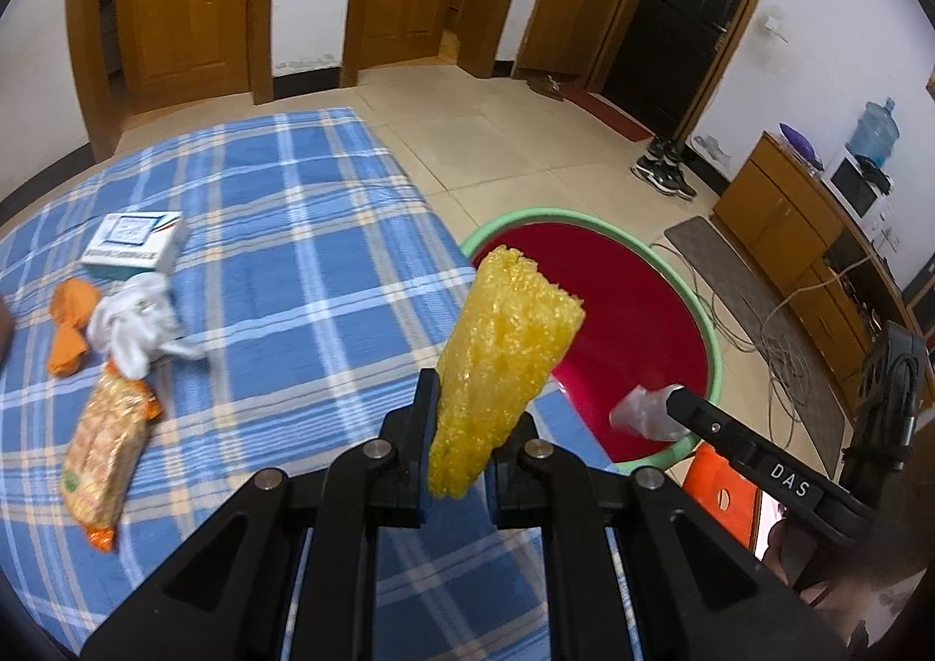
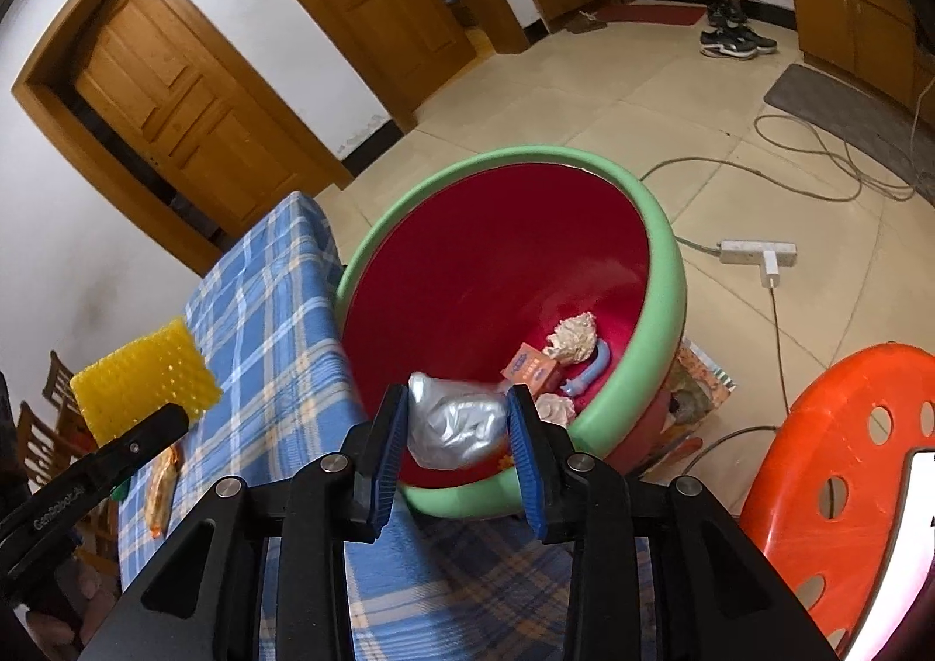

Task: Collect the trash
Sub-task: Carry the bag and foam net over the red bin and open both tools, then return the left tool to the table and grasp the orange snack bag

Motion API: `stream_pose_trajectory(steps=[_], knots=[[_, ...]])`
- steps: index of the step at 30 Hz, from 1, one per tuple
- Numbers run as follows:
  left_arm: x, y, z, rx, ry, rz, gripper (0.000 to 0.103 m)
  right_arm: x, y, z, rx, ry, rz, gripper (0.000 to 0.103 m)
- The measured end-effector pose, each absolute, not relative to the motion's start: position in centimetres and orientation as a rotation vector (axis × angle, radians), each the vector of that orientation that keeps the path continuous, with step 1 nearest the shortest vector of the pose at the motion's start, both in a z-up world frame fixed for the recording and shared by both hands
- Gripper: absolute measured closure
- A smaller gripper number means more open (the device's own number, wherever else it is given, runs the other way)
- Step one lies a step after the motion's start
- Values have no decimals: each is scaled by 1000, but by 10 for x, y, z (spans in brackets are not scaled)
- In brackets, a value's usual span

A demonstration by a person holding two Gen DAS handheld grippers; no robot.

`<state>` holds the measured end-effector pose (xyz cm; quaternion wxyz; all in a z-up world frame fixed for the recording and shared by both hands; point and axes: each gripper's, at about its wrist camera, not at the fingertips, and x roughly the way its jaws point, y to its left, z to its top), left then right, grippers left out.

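Observation:
My left gripper [image 1: 461, 415] is shut on a yellow bumpy sponge [image 1: 502, 357], held upright over the blue plaid tablecloth [image 1: 304, 228] near the red basin with a green rim [image 1: 710, 345]. The sponge also shows in the right wrist view [image 2: 143, 386]. My right gripper [image 2: 459, 421] is shut on a crumpled silver wrapper [image 2: 453, 424] over the near rim of the basin [image 2: 666, 287]. Inside the basin lie a crumpled tissue [image 2: 572, 336], a small orange box [image 2: 529, 369] and a blue tube [image 2: 587, 371]. On the cloth lie a snack packet [image 1: 108, 456], a white crumpled cloth [image 1: 140, 325], an orange scrap [image 1: 70, 322] and a small box [image 1: 137, 243].
An orange perforated stool [image 2: 841, 480] stands right of the basin. Cables and a power strip [image 2: 757, 252] lie on the tiled floor. Shoes [image 2: 736, 38], wooden doors and a low cabinet [image 1: 783, 217] line the walls.

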<state>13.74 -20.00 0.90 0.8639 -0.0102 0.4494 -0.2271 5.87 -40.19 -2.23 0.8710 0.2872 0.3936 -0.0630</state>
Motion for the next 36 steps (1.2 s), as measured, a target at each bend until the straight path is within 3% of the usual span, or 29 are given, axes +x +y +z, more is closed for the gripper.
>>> stream_pose_trajectory(steps=[18, 20, 22, 24, 36], knots=[[155, -273, 0, 87, 929, -602, 91, 37, -425, -6, 622, 736, -192, 63], [158, -281, -2, 91, 931, -615, 85, 35, -427, -7, 632, 735, -198, 63], [159, -286, -3, 94, 933, -609, 59, 34, -428, -7, 636, 735, -204, 63], [159, -290, -5, 105, 927, -593, 52, 32, -429, -7, 637, 733, -207, 63], [155, -269, -8, 71, 958, -542, 50, 30, -426, -4, 640, 727, -170, 57]])
